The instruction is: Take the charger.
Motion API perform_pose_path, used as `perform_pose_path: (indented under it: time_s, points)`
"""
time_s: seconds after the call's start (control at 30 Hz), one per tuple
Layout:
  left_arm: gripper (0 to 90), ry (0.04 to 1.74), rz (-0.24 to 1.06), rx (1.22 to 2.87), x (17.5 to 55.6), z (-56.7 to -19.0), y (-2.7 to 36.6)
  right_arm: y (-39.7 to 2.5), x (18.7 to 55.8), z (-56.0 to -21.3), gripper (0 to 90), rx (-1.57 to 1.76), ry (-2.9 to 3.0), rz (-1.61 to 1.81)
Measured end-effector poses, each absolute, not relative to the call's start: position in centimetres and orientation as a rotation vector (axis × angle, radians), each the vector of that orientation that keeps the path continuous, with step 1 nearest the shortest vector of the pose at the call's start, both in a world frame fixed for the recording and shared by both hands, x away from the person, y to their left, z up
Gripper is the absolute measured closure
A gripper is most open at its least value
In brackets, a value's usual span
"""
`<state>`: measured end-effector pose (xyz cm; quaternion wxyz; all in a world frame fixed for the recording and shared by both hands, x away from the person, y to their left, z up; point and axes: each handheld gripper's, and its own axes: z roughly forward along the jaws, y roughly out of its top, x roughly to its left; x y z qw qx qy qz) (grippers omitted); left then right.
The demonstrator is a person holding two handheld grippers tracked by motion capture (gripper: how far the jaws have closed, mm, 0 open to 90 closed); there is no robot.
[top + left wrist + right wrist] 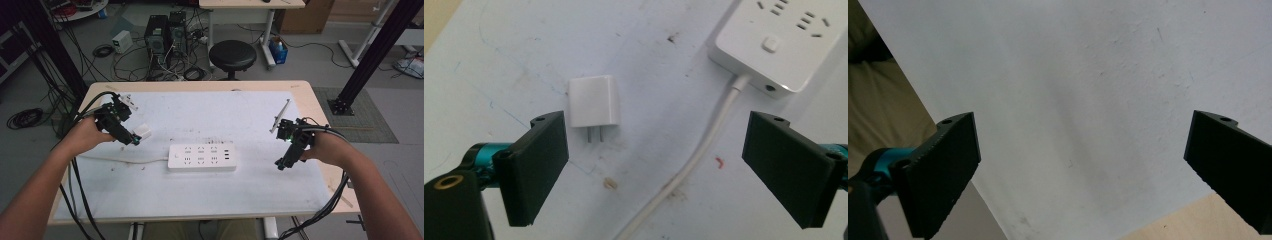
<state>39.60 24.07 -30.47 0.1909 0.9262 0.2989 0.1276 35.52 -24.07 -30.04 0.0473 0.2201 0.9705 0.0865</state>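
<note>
Both my left tongs (654, 165) and right tongs (1083, 170) gape wide; a boxy white charger (592, 100) lies flat beside the glossy power strip (201, 157).

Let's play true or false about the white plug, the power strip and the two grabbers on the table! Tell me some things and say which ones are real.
1. The white charger plug is lying on the table mat, not held by anything. True.
2. The left gripper is squeezed shut. False: its jaws stand wide apart, with the plug lying just beyond them.
3. The plug is pushed into the power strip. False: it lies apart from the strip, with its two metal prongs bare.
4. A white cable runs out of the end of the power strip. True.
5. The right gripper is holding a pen. False: its jaws are open and hold nothing.
</note>
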Motion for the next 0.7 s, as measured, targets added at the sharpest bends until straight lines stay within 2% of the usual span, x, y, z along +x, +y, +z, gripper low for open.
perform_pose_path:
  time_s: [0.4, 0.7]
  points:
    - [11.3, 0.907, 0.327, 2.504, 42.8, -33.1, 26.5, -23.6, 35.1, -30.7, 0.8, 0.677, 2.964, 0.269]
    - [11.3, 0.957, 0.263, 2.538, 45.1, -37.8, 27.1, -23.3, 35.0, -31.1, 0.8, 0.678, 2.973, 0.26]
